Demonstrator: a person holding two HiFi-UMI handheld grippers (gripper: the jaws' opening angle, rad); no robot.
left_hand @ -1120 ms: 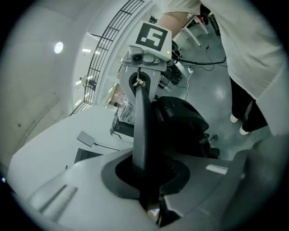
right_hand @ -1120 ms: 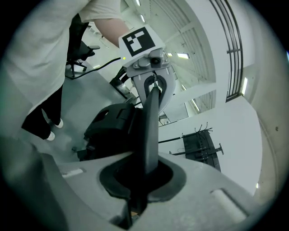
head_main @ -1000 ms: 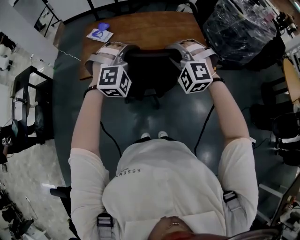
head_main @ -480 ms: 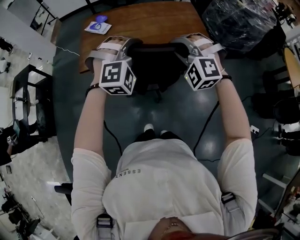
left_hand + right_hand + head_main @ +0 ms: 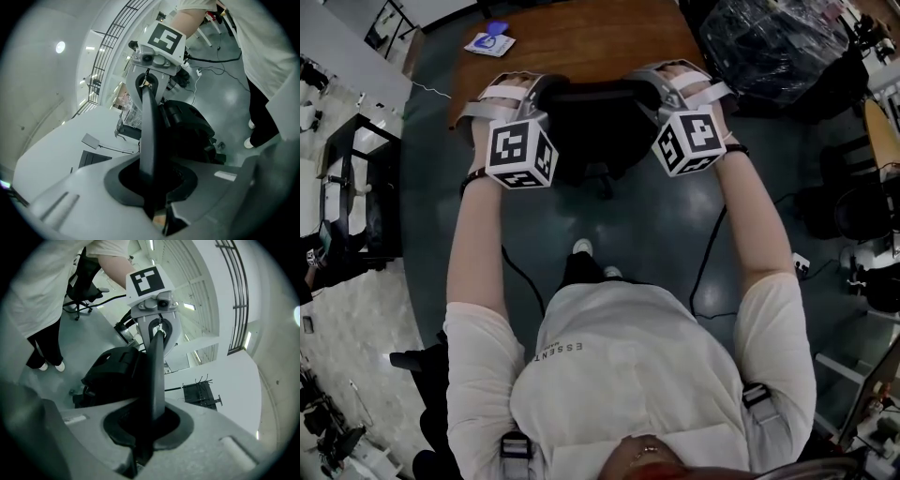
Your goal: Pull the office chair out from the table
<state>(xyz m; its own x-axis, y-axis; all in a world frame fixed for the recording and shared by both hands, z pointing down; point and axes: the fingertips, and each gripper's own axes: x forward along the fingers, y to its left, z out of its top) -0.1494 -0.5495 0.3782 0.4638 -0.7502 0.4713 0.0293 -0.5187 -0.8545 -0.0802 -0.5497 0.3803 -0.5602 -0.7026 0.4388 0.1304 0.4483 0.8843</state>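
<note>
A brown wooden table stands on a grey floor, with a black office chair at its near edge, backrest toward a person in a white T-shirt. The person holds the left gripper and the right gripper at either end of the backrest's top edge. Each gripper's own view shows its jaws clamped on that thin black edge, one from each side. A small white-and-blue packet lies at the table's far left corner.
</note>
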